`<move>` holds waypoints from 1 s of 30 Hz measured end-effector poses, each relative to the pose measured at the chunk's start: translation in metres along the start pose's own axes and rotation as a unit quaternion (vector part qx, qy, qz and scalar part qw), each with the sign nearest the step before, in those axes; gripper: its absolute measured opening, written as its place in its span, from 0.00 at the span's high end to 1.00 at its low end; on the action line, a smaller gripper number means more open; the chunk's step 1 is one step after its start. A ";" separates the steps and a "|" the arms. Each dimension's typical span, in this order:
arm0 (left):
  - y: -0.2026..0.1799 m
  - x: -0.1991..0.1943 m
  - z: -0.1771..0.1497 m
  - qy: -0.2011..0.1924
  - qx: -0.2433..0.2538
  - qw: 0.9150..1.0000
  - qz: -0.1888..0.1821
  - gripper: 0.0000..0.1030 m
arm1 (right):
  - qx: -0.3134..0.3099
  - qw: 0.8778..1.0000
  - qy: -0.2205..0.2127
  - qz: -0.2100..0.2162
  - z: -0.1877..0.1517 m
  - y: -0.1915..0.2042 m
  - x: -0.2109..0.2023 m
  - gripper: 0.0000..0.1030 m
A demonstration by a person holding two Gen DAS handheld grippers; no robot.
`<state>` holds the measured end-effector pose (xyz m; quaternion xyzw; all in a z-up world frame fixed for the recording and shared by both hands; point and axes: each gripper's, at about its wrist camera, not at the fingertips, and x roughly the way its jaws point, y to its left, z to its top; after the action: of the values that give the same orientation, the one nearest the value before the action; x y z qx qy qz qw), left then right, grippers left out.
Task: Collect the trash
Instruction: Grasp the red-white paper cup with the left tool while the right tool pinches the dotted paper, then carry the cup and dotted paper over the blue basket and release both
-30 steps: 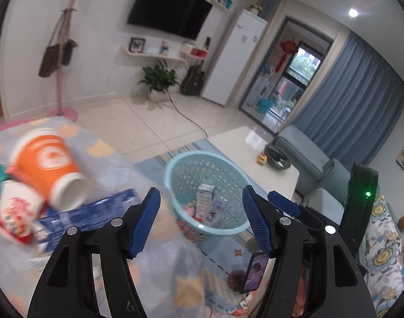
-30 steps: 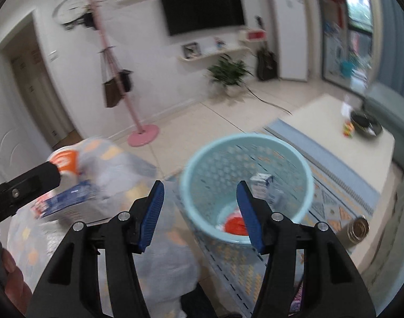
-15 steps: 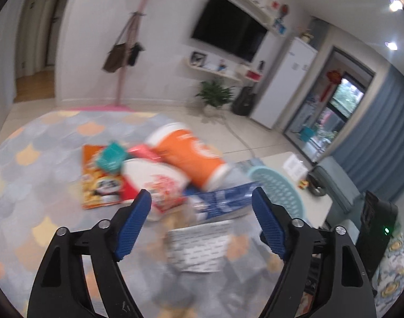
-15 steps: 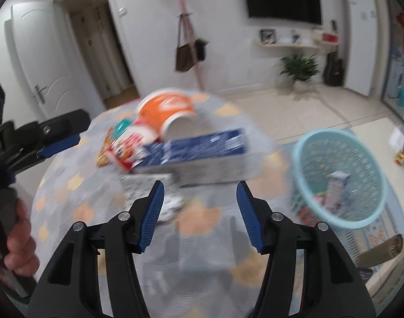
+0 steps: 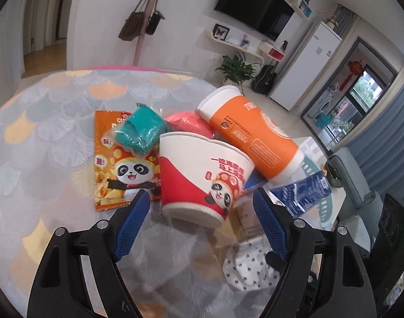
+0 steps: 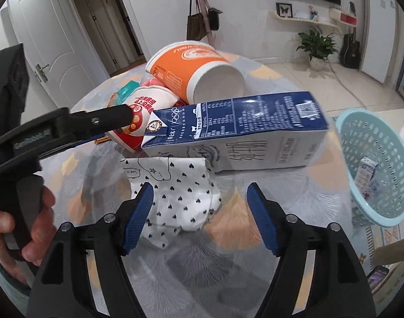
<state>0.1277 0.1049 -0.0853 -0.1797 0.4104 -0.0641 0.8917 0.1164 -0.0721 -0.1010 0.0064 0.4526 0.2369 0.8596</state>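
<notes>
Partly hidden: pink object (image 5: 187, 124) behind orange cup (image 5: 251, 132), contents unclear.

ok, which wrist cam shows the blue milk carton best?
Right wrist: the blue milk carton lies across the frame, its whole length visible. Left wrist shows only one end behind the red-and-white cup.

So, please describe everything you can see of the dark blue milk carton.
The milk carton is a long cardboard box, dark blue on top with white print and a code square, white with drawings on its side. It lies on its side on the table, gable end toward the red-and-white cup, partly over the heart-print wrapper. No claw touches it.
</notes>
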 end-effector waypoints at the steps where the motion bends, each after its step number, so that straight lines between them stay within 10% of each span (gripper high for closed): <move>1: 0.001 0.003 0.002 0.002 -0.003 1.000 -0.001 0.24 | 0.000 1.000 0.004 0.002 0.001 0.001 0.004 0.33; 6: 0.004 0.015 0.004 0.017 -0.002 1.000 -0.003 0.27 | -0.019 1.000 0.008 0.000 0.007 0.011 0.012 0.36; 11: 0.003 0.016 0.003 0.017 0.009 1.000 -0.004 0.34 | -0.043 0.999 0.011 0.003 0.005 0.022 0.013 0.68; 18: -0.002 -0.002 -0.005 -0.001 0.017 1.000 0.003 0.34 | -0.042 0.998 0.002 0.040 -0.006 0.024 -0.001 0.89; 30: -0.016 -0.067 -0.012 -0.059 0.026 0.998 -0.008 0.34 | -0.070 0.994 -0.065 0.045 -0.027 0.036 -0.061 0.97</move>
<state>0.0754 0.1046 -0.0392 -0.1631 0.3533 -0.0716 0.9184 0.0517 -0.0706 -0.0614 -0.0180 0.3774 0.3056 0.8740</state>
